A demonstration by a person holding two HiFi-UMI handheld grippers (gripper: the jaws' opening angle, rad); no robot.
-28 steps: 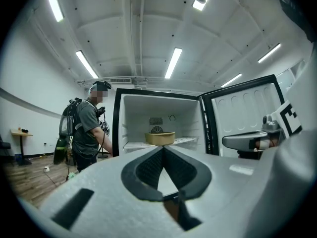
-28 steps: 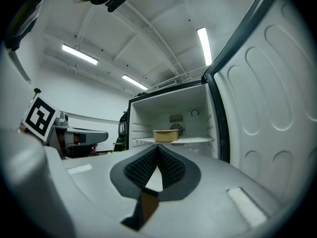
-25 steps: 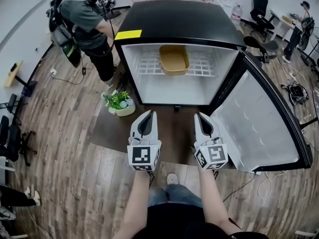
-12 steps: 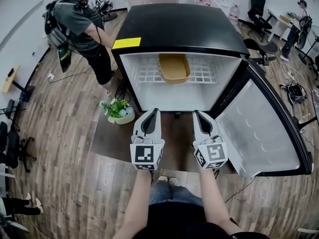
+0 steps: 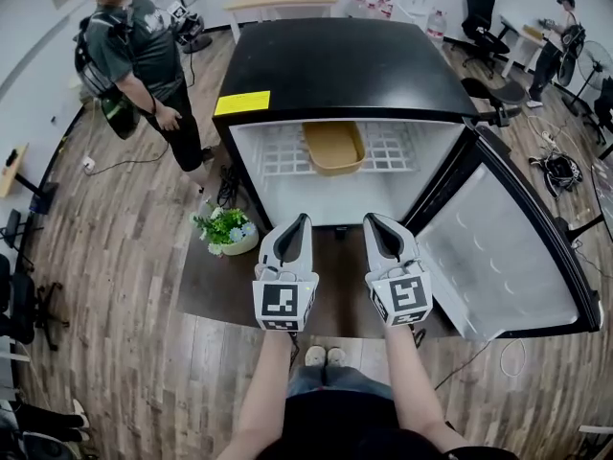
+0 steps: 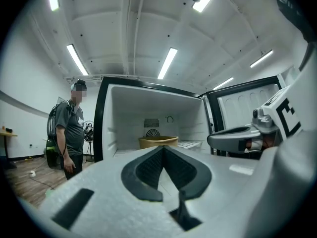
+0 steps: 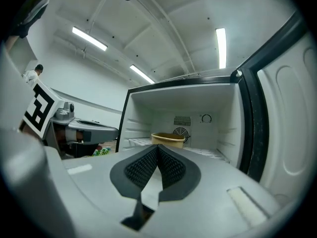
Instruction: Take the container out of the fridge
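A tan container sits on the white wire shelf inside the open black fridge; it also shows as a tan container in the left gripper view and a tan container in the right gripper view. My left gripper and right gripper hang side by side in front of the fridge opening, short of the shelf. Both are shut with nothing between their pads. The left gripper and right gripper point straight at the container.
The fridge door stands swung open to the right. A potted plant sits on the wood floor left of the fridge. A person stands at the far left. Office chairs, a table and cables lie at the back and right.
Both grippers have moved forward and a little closer to the fridge opening. The person at the left has stepped back away from the fridge.
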